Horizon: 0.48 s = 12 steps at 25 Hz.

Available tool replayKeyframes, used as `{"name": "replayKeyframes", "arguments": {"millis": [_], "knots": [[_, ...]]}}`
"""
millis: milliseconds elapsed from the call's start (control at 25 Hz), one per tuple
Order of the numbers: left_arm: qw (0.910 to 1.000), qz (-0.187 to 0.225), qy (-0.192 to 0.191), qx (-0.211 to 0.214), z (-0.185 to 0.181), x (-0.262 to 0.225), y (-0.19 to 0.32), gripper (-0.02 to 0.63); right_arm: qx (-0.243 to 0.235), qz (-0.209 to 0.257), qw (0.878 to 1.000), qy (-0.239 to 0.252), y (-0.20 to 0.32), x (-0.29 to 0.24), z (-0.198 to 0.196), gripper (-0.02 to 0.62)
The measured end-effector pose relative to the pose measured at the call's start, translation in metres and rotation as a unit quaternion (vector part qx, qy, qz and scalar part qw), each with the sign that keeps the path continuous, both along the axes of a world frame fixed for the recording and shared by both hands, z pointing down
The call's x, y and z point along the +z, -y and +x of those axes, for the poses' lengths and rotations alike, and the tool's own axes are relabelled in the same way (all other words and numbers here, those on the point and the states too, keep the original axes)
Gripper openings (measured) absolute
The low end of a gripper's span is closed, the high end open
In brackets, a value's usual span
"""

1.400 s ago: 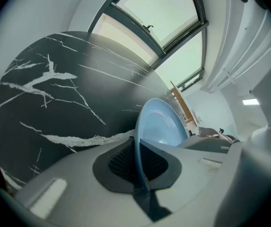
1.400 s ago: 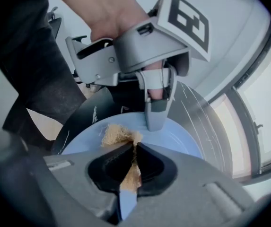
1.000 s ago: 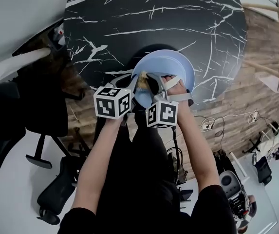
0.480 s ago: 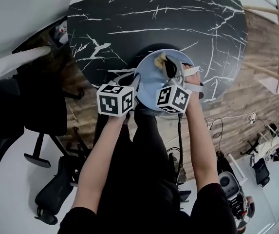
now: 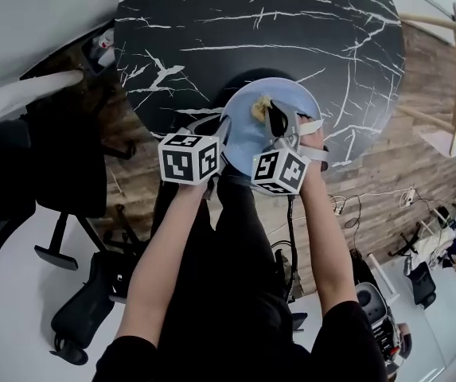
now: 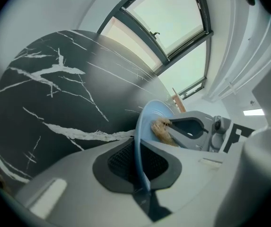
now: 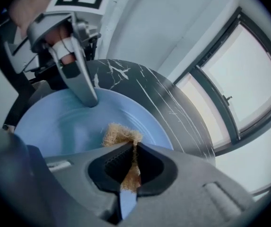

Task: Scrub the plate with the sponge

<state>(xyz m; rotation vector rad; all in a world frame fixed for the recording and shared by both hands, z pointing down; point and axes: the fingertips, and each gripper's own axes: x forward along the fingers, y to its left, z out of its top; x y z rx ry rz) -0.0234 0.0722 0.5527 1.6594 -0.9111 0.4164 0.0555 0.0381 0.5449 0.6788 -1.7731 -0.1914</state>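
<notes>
Left gripper (image 6: 142,162) is clamping down on the rim of the blue plate (image 5: 247,138), holding it at the near edge of the black marble table (image 5: 251,30). Right gripper (image 7: 128,169) is pinching the tan sponge (image 7: 121,135) tight between its jaws and pressing it against the plate's face, up toward the far rim.

Head view: the table (image 5: 251,38) is cut off at 12 o'clock. The plate (image 5: 247,126) rim from 5 to 8 o'clock is hidden behind the left cube (image 5: 189,157) and the right cube (image 5: 280,170).

Right gripper view: the jaws cover the sponge (image 7: 121,136) sides. Only its top tuft and a thin strip show.

Left gripper view: the plate stands edge-on, its face mostly hidden.

Head view, 4 o'clock: floor items (image 5: 383,309) are too small to identify.
</notes>
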Motion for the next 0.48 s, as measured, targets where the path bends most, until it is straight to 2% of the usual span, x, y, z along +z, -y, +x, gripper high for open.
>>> {"name": "replayKeyframes", "arguments": {"millis": [200,480], "knots": [[1.0000,0.002,0.004,0.007,0.000,0.000,0.000,0.018,-0.055,-0.014,0.998,0.009,-0.050,0.000,-0.024,0.020],[0.9999,-0.002,0.001,-0.013,-0.003,0.002,0.000,0.021,-0.138,-0.056,0.989,0.004,-0.116,-0.004,-0.039,0.020]]}}
